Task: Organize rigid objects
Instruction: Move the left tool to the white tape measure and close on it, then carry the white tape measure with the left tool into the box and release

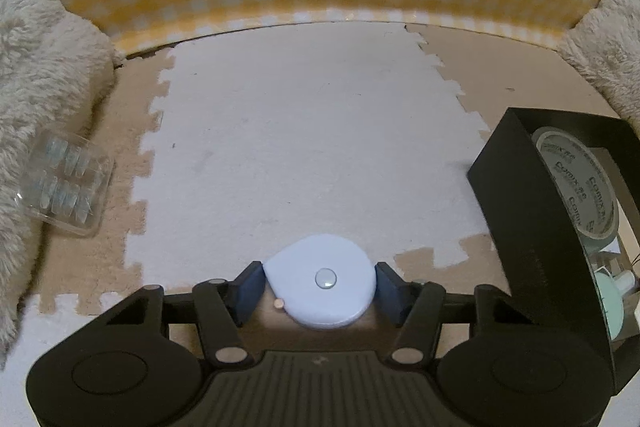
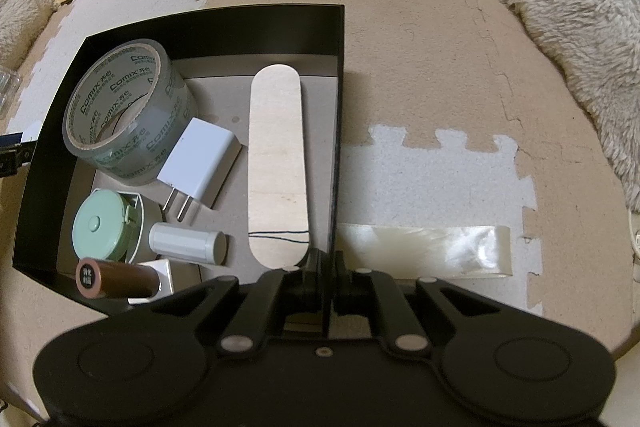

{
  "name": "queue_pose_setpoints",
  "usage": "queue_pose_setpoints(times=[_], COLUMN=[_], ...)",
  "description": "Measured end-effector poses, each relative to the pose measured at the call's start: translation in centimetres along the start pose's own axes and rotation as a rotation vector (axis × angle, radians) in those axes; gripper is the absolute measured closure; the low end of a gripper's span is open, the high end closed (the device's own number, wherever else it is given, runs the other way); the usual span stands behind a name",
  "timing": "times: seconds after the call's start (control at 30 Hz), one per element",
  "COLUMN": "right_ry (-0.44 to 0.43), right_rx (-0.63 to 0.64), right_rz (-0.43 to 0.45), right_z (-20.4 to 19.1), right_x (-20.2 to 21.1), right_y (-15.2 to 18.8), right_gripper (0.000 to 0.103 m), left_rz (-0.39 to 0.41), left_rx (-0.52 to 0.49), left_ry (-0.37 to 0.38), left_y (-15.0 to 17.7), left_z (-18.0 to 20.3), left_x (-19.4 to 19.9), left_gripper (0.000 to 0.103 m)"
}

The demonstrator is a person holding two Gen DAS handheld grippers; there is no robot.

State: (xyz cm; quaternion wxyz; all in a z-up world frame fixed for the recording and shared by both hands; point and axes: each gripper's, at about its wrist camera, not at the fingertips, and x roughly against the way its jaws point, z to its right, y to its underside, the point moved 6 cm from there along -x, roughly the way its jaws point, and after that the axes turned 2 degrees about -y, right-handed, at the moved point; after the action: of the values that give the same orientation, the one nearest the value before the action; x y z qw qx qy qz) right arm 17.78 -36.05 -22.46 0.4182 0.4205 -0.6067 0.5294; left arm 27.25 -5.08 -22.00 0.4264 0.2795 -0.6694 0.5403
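Only from the left claw (image 1: 320,285): pale-blue tape measure (image 1: 320,281) gripped.

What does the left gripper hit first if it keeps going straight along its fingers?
The pale blue tape measure: it already sits between the left gripper's fingers, which look pressed on its sides. Beyond it is only the white foam mat, though depth is hard to judge.
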Motion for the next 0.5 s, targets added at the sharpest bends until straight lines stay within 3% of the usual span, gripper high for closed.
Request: queue_pose_setpoints(times=[0.17, 0.33, 0.5], right_ry=[0.0, 0.001, 0.001], right_rx=[0.0, 0.0, 0.0], right_rz=[0.0, 0.0, 0.0], right_z=[0.0, 0.0, 0.0], right_x=[0.0, 0.0, 0.0], right_y=[0.0, 0.0, 0.0], right_gripper=[0.096, 0.096, 0.096], left_rz=[0.042, 0.164, 0.225], left_rx=[0.019, 0.01, -0.063], left_ry=[0.007, 0.084, 0.155], left_y=[-0.7, -2.7, -3.5], left_z=[0.1, 2.3, 6.0], left_x=[0.9, 3.9, 6.3], left_gripper=[0.043, 0.043, 0.043])
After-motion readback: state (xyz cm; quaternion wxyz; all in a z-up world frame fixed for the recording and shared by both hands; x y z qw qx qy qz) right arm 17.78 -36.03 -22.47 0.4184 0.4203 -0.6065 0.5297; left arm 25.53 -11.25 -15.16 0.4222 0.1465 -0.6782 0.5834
